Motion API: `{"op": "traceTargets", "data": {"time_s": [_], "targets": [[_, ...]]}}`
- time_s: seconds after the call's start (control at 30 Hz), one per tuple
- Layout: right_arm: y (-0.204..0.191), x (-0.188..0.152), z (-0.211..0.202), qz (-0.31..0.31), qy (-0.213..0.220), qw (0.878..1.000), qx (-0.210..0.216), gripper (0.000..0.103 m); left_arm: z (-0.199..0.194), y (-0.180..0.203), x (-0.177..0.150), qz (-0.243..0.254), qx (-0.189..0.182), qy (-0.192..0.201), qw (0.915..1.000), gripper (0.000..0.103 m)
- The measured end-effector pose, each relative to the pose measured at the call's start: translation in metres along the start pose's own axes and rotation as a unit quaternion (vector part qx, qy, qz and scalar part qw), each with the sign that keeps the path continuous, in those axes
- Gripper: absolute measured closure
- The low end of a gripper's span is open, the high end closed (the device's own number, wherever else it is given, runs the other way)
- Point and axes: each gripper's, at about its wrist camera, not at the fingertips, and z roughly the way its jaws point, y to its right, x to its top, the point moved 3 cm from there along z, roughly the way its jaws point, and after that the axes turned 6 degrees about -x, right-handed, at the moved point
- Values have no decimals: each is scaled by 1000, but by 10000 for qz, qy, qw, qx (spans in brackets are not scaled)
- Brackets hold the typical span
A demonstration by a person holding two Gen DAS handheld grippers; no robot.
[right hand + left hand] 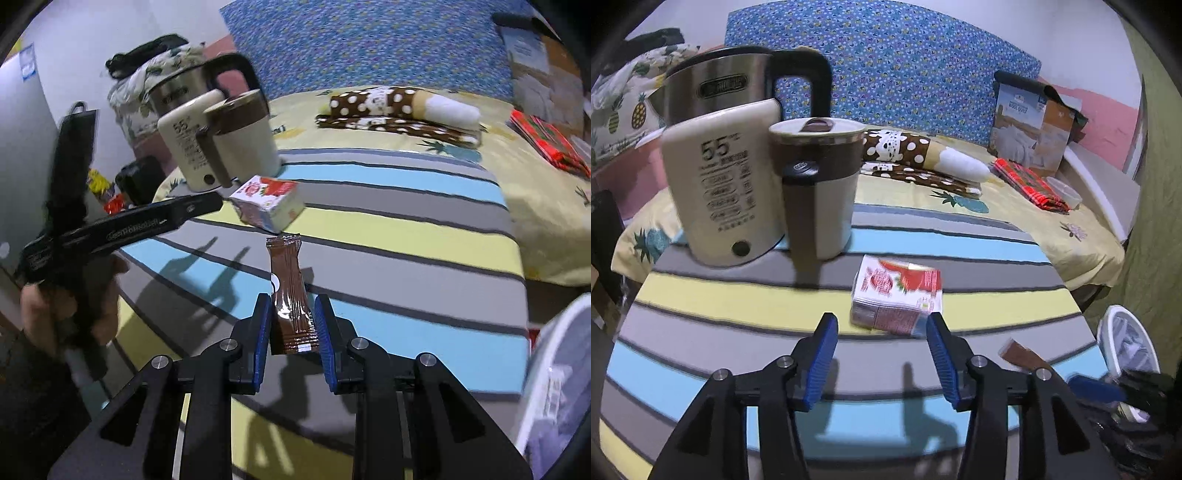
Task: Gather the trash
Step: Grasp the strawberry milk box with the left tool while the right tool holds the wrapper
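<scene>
A red and white drink carton (897, 295) lies on its side on the striped table cloth (738, 332). My left gripper (882, 321) is open just in front of the carton, its right finger close to the carton's near corner. My right gripper (293, 306) is shut on a brown snack wrapper (291, 295) and holds it above the table. The wrapper (1023, 356) and the carton (267, 201) also show in the other views. A white bin (1126, 347) stands at the table's right side; its rim also shows in the right wrist view (546, 354).
A cream kettle (720, 192), a steel kettle (716, 88) and a brown and cream mug (820, 184) stand at the table's far left. Behind lies a bed with a spotted blanket (916, 155), a red cloth (1027, 184) and a quilt box (1030, 122).
</scene>
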Motion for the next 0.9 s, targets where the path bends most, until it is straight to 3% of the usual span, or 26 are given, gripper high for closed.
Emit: {"op": "traceTargets", "data": {"time_s": [0.13,0.3,0.47,0.53,0.67,0.73,0.8,0.9], "targets": [[13,-4,-5,167,50,9998,6,76,18,1,11,30,118,-38,9999,50],[23,-6,-9,315,92,9995,-17,76,43,-6,14,-41,-35,-267,9996,49],[37,-9,-16,439,161,9989,-99,76,48,4,6,-144,-565,-387,9976,49],[42,-11,-18,487,182,9985,-144,76,43,16,0,-121,-939,-477,9944,49],[51,-15,-25,585,229,9977,-271,76,24,70,-16,582,-1811,-589,9800,49],[56,-18,-28,636,244,9972,-312,76,14,86,-18,975,-1750,-418,9788,49],[60,-20,-30,682,254,9967,-350,76,9,92,-15,1319,-1401,-191,9811,49],[63,-21,-32,722,272,9963,-371,76,21,81,-4,1388,-934,-145,9858,49]]}}
